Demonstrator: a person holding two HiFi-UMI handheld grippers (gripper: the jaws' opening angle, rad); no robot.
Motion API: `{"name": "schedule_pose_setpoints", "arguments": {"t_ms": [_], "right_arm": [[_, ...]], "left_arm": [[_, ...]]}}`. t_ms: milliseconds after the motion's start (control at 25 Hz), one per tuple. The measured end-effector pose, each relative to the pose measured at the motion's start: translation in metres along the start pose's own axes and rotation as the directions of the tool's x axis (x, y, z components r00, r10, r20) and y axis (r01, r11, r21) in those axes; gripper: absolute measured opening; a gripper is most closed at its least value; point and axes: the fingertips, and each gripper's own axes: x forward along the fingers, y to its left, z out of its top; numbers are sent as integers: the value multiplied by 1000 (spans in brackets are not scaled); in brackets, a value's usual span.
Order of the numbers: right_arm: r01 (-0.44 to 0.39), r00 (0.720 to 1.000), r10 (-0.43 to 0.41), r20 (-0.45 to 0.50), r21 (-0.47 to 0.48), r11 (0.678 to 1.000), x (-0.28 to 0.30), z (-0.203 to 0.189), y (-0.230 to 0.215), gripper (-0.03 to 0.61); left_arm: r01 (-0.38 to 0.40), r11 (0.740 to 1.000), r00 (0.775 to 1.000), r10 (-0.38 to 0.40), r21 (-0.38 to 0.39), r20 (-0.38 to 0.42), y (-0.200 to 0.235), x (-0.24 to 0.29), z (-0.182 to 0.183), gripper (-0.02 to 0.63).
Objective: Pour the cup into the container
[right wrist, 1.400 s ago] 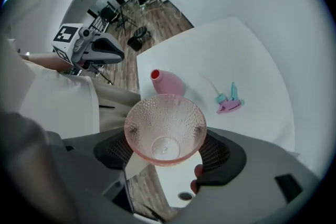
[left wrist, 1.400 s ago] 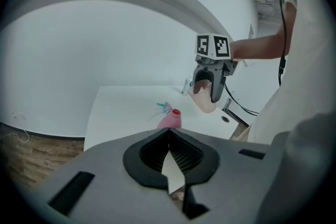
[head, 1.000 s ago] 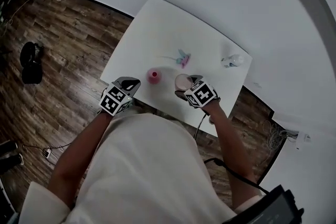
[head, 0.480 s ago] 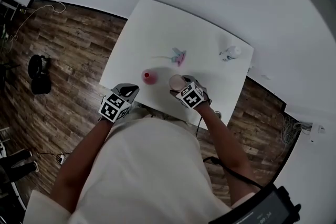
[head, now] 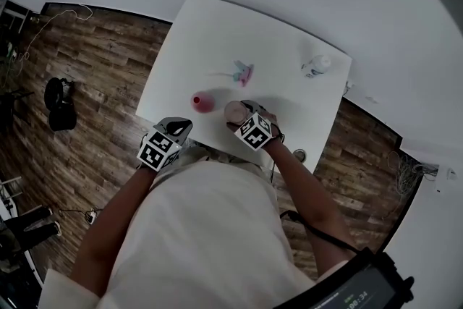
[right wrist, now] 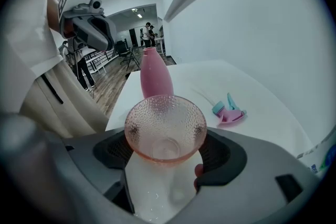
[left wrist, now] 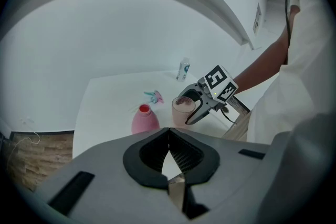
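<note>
A pink dimpled glass cup (right wrist: 165,128) sits upright between the jaws of my right gripper (right wrist: 165,147), which is shut on it. In the head view the cup (head: 235,111) is near the table's front edge, just right of a pink open-necked bottle (head: 204,102). That bottle (right wrist: 156,78) stands right behind the cup in the right gripper view. The left gripper view shows the bottle (left wrist: 144,119), the cup (left wrist: 183,110) and the right gripper (left wrist: 202,99) side by side. My left gripper (head: 177,128) hovers at the front edge, shut and holding nothing (left wrist: 168,136).
On the white table (head: 217,32) lie a pink and teal sprayer head (head: 242,72) beyond the bottle and a small white bottle (head: 316,66) at the far right corner. Wooden floor surrounds the table; a white wall runs behind it.
My right gripper has carried the cup a little to the left, closer to the pink bottle. The left gripper has stayed put.
</note>
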Motion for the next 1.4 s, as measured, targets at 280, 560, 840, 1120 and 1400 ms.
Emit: {"name": "schedule_pose_setpoints", "arguments": {"t_ms": [280,560,840,1120,1400], "right_arm": [[19,999,-18,48,-35,999,4,4,0,374],[37,997,-33,64,-68,997,3,0,0,374],[67,996,-60,66,-101,993,3,-2,2,374],[77,996,-71,57,-96,992,4,-2,3,374],[81,995,-75,64,-93,992,4,-1,2,374]], "left_arm": [[-24,1000,1000,24,-5,-7,3,5,3,11],[-18,1000,1000,18,4,-8,-2,9,7,11],[-17,1000,1000,17,9,-8,-6,8,7,11],[-6,1000,1000,6,8,-8,-11,8,3,11],[7,1000,1000,-6,17,-10,-13,10,2,11]]}}
